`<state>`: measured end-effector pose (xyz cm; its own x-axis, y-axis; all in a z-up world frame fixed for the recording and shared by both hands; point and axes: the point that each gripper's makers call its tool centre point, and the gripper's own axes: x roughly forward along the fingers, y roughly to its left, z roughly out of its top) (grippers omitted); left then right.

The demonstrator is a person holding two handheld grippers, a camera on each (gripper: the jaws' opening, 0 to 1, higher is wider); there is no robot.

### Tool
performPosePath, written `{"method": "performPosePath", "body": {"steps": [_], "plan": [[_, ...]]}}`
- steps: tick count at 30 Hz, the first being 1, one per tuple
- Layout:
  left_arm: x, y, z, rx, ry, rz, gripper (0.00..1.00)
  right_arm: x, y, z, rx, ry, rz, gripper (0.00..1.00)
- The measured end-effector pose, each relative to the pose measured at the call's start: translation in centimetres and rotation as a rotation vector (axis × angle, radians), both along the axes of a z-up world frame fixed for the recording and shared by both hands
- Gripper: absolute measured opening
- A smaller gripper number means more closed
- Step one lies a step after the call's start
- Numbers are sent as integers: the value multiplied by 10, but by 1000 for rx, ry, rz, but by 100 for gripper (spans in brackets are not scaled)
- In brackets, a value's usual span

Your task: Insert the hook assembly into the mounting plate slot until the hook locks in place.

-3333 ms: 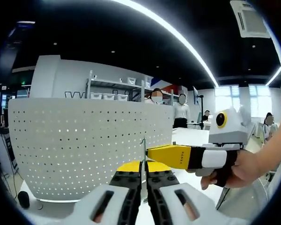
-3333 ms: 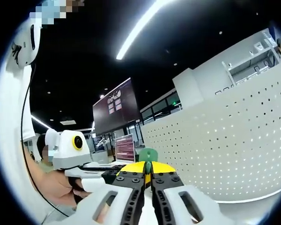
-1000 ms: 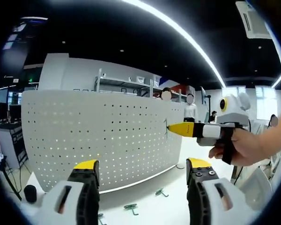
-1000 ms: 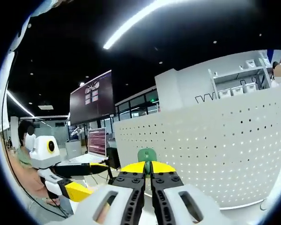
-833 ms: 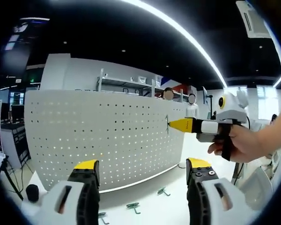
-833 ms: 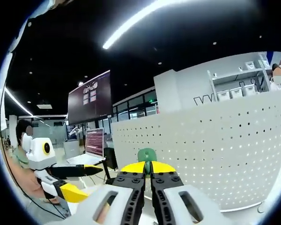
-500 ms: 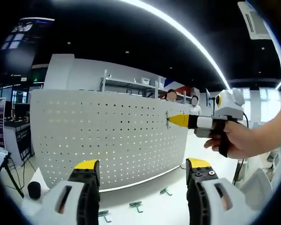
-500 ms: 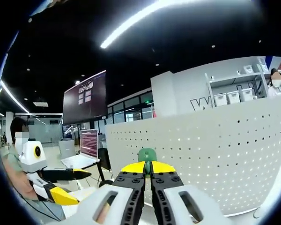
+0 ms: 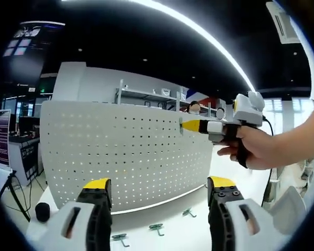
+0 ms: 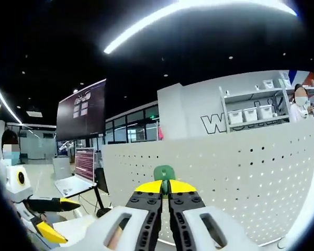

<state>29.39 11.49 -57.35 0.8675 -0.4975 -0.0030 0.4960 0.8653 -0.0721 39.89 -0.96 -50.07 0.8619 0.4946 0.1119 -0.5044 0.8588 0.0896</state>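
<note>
A green hook is pinched in the closed right tool and presented to the perforated mounting plate for insertion; the left tool is held wide, empty, below.

In the right gripper view, the green hook shows just its rounded top above the closed jaws of the right gripper; the rest is hidden between them. In the left gripper view, where that gripper's tip meets the white pegboard, the hook is too small to make out, and the small hooks on the table are too small for detail.
</note>
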Motion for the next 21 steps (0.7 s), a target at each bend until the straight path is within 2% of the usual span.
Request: {"method": "performPosePath", "body": {"steps": [10, 15, 21], "plan": [[-2, 9, -2, -19, -3, 19, 76, 26, 8, 6, 14, -5, -80, 1], [-2, 15, -2, -36, -6, 30, 76, 35, 15, 7, 1, -17, -105, 1], [-2, 18, -4, -43, -4, 34, 76, 45, 23, 9, 25, -17, -126, 1]]}}
